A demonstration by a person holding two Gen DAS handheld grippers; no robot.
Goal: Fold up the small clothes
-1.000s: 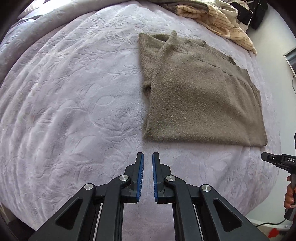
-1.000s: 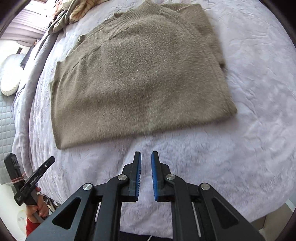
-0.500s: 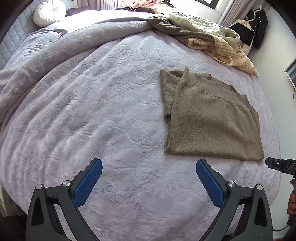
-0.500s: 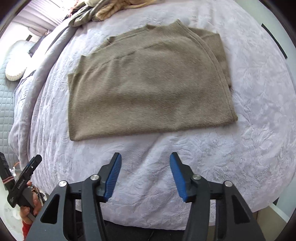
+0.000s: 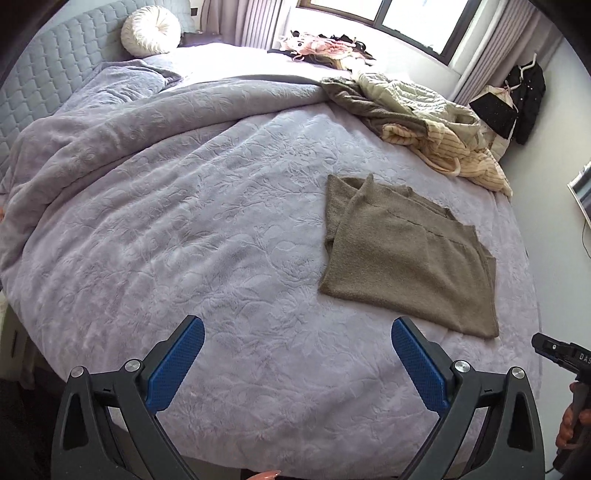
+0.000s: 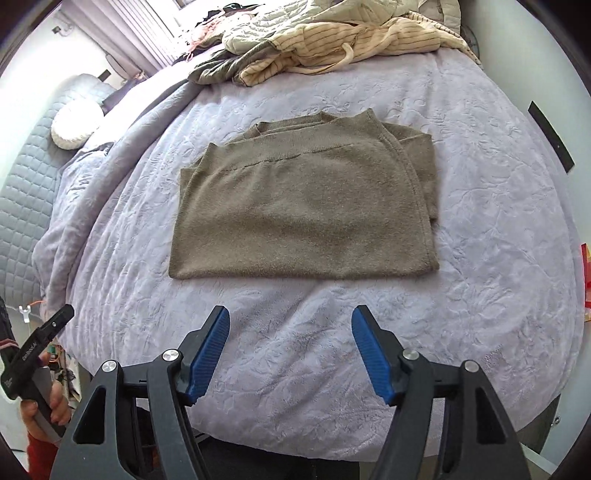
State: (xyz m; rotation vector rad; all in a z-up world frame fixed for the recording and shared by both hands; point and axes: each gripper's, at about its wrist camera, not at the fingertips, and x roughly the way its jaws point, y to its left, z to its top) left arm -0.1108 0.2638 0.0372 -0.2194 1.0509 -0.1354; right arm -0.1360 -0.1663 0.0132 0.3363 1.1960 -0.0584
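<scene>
A folded olive-brown knit sweater (image 5: 402,254) (image 6: 306,214) lies flat on the lilac bedspread (image 5: 207,236) (image 6: 491,229). My left gripper (image 5: 297,325) hovers high above the bed's near edge, left of the sweater, jaws wide open and empty. My right gripper (image 6: 290,314) hangs above the bedspread just in front of the sweater's near hem; its jaws are opening and nothing is between them. Neither gripper touches the cloth. The right gripper's body shows at the lower right of the left wrist view, the left gripper's body at the lower left of the right wrist view.
A heap of unfolded clothes (image 5: 424,122) (image 6: 332,40), striped cream and olive pieces, lies at the far side of the bed. A round white cushion (image 5: 151,31) rests by the quilted headboard (image 5: 37,92). Dark garments (image 5: 517,96) hang by the wall.
Both grippers went from shut to open and rose away from the bed, so the sweater looks smaller and more of the room shows.
</scene>
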